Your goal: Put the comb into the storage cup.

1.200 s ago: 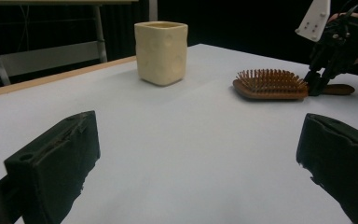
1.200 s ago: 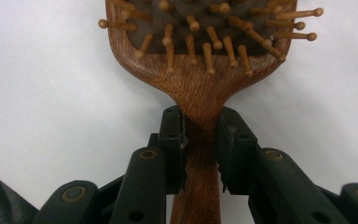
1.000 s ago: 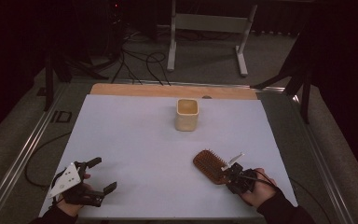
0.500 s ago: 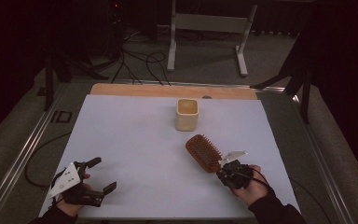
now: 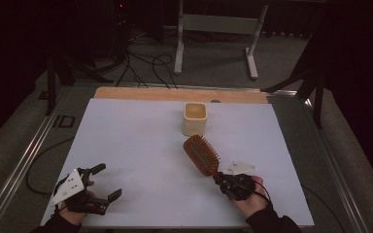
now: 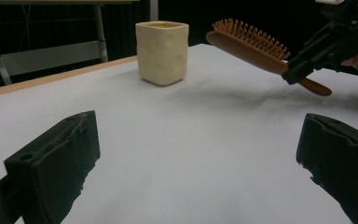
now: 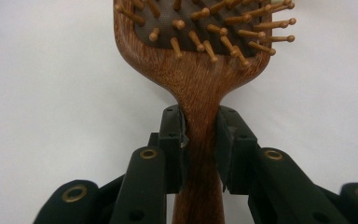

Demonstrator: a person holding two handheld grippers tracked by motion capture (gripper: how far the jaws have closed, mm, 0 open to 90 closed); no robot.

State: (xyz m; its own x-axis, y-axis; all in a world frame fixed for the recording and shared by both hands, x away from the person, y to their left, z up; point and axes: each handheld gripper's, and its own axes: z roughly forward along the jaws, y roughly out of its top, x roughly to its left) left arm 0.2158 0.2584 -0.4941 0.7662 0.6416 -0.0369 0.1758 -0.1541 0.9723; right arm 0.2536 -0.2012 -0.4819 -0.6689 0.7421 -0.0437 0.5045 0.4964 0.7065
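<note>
A wooden hairbrush (image 5: pixel 201 154) with peg bristles hangs above the white table, head pointing toward the cup. My right gripper (image 5: pixel 223 180) is shut on its handle (image 7: pixel 200 140), near the front right of the table. In the left gripper view the hairbrush (image 6: pixel 249 44) floats tilted above the surface, held by the right gripper (image 6: pixel 303 63). A cream square cup (image 5: pixel 194 118) stands upright at the back middle, and the cup (image 6: pixel 162 51) is just left of the brush head. My left gripper (image 5: pixel 104 182) rests open at the front left, nothing between its jaws.
The white table top (image 5: pixel 141 141) has a wooden strip (image 5: pixel 175 93) along its far edge. Metal rails (image 5: pixel 24 160) run along the sides. Cables and a white stand (image 5: pixel 213 29) sit on the dark floor beyond.
My right gripper has lifted the hairbrush off the table and carried it left and toward the cup. The left gripper has stayed where it was.
</note>
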